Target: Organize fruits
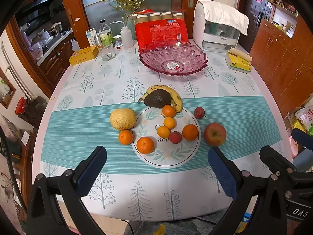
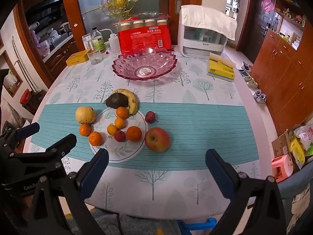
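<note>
Fruit group: gathered on and around a round white plate [image 1: 166,156] with a leaf pattern, on the teal striped band of the tablecloth [image 1: 78,121], near the front edge of the table.
On the plate: four oranges of differing size, among them the large orange [image 1: 145,145] at the near left rim, and one small red fruit [image 1: 175,137].
Far rim of plate: a dark avocado [image 1: 157,98] is seen lying against a spotted yellow banana [image 1: 176,98] that curves around it.
Left of plate: a pale yellow rough-skinned melon [image 1: 122,118], with another orange [image 1: 125,136] touching the plate rim just nearer.
Right of plate: a red-yellow apple [image 1: 214,134] just beside the rim; a second small red fruit [image 1: 199,112] farther back.
Pink glass bowl [image 1: 173,59]: set far behind the fruit, holding no fruit.
Left gripper [image 1: 156,168]: held above the near table edge, aimed at the plate; jaws spread wide, nothing between them.
Right gripper [image 2: 156,166]: held level beside it, to the right; jaws likewise spread wide, nothing gripped.
</note>
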The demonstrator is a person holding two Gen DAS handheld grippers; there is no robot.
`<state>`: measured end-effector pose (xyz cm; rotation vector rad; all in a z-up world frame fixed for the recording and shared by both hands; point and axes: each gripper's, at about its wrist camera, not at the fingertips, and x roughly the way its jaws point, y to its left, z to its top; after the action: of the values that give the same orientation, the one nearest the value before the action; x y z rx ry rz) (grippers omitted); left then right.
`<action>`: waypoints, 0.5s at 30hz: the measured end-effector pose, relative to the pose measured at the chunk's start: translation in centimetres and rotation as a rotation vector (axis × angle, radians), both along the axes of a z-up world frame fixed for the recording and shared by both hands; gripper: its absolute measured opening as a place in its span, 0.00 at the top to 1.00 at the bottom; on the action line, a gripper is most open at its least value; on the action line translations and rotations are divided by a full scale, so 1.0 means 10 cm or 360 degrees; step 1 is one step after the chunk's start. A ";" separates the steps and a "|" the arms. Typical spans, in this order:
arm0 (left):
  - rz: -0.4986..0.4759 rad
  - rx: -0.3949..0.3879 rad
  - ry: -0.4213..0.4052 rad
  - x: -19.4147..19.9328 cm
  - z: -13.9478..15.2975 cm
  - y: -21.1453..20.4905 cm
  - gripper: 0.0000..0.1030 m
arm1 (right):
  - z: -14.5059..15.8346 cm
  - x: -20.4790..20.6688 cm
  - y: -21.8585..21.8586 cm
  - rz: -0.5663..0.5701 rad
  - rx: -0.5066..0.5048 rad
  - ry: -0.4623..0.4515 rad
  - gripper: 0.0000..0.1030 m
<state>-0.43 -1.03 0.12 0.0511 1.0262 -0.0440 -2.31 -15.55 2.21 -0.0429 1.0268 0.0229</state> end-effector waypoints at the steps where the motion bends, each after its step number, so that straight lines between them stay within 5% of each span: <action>1: 0.0000 -0.0001 0.0000 0.00 0.00 0.00 0.00 | 0.00 0.00 -0.02 0.0005 0.0003 -0.0005 0.03; 15: -0.0001 0.0001 0.0000 0.01 0.01 -0.01 0.00 | -0.02 0.00 -0.06 0.0013 0.0019 -0.0015 0.03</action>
<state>-0.37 -1.17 0.17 0.0522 1.0264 -0.0444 -2.31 -16.14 2.02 -0.0364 1.0171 0.0362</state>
